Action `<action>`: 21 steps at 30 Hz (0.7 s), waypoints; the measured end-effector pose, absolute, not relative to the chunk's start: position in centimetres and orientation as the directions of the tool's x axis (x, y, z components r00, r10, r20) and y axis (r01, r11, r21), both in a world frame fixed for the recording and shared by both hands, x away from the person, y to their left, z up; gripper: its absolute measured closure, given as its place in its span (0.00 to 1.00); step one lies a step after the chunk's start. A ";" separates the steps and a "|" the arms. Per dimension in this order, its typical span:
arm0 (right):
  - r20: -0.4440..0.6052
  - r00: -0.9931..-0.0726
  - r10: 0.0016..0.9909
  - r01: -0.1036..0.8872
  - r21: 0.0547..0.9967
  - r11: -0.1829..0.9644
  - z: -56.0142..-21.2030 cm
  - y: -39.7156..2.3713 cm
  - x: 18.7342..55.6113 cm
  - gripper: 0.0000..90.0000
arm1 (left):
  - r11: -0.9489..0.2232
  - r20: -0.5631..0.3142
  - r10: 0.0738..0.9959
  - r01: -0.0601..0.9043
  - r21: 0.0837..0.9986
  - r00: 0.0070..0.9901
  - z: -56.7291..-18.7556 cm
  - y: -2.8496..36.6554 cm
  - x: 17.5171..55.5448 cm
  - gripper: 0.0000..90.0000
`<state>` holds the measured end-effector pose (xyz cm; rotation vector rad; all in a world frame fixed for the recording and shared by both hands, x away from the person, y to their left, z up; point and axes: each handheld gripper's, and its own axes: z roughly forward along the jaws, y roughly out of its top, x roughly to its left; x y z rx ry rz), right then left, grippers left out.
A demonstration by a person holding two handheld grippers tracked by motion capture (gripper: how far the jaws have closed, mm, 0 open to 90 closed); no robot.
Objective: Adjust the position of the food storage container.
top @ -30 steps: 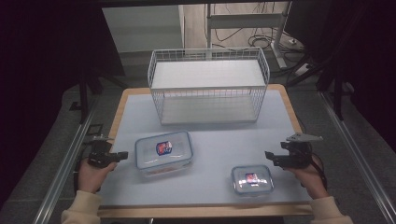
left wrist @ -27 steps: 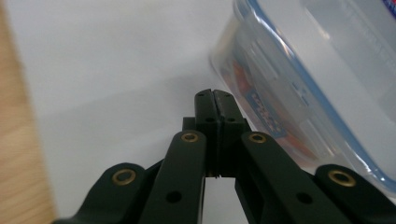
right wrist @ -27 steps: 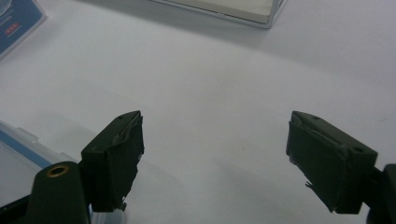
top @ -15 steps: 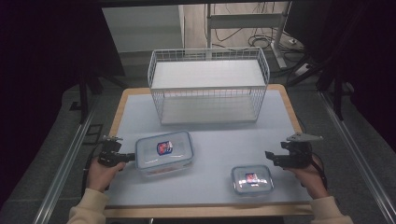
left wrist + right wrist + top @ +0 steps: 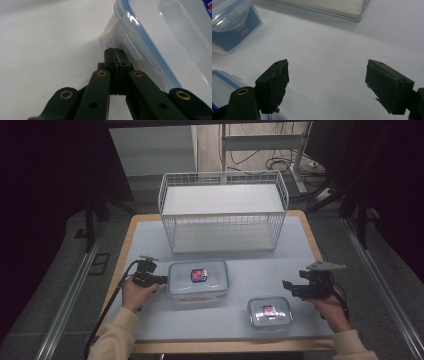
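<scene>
The left tool has its jaws pressed together, holding nothing, right at the short side of the big box, whose long side runs straight ahead of it; the right tool, jaws wide, waits farther off

High view looks down from the near side, gripper views skim close, sharing large container.
</scene>
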<state>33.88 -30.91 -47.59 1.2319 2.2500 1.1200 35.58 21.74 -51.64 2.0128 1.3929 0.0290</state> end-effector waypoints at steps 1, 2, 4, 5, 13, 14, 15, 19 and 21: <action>0.072 -0.566 0.821 0.553 0.772 0.313 -47.6 -30.9 33.9 0.21 | -0.186 -0.354 0.835 0.821 0.540 0.422 -51.6 21.3 35.8 1.00; 0.071 -0.567 0.821 0.551 0.773 0.314 -47.6 -30.9 33.9 0.21 | -0.198 -0.356 0.829 0.820 0.537 0.432 -51.6 20.8 35.9 1.00; 0.070 -0.568 0.820 0.549 0.774 0.315 -47.5 -30.9 33.9 0.21 | -0.193 -0.368 0.822 0.821 0.537 0.434 -51.6 20.2 36.1 1.00; 0.070 -0.568 0.820 0.549 0.774 0.315 -47.5 -30.9 33.9 0.21 | -0.204 -0.369 0.818 0.821 0.533 0.442 -51.6 19.9 36.2 1.00; 0.068 -0.571 0.818 0.551 0.770 0.321 -47.6 -30.7 33.9 0.21 | -0.206 -0.379 0.808 0.820 0.535 0.450 -51.5 17.7 36.9 1.00; 0.066 -0.572 0.818 0.551 0.770 0.323 -47.7 -30.7 33.9 0.21 | -0.204 -0.393 0.800 0.821 0.533 0.454 -51.6 17.2 37.0 1.00; 0.066 -0.572 0.818 0.551 0.770 0.323 -47.7 -30.7 33.9 0.21 | -0.204 -0.393 0.800 0.821 0.533 0.454 -51.6 17.2 37.0 1.00; 0.067 -0.574 0.816 0.550 0.770 0.323 -47.6 -30.7 33.9 0.21 | -0.208 -0.405 0.789 0.821 0.531 0.462 -51.7 17.0 36.9 1.00; 0.074 -0.570 0.818 0.551 0.773 0.314 -47.6 -30.7 33.9 0.21 | -0.211 -0.401 0.790 0.820 0.532 0.463 -51.7 16.9 36.8 1.00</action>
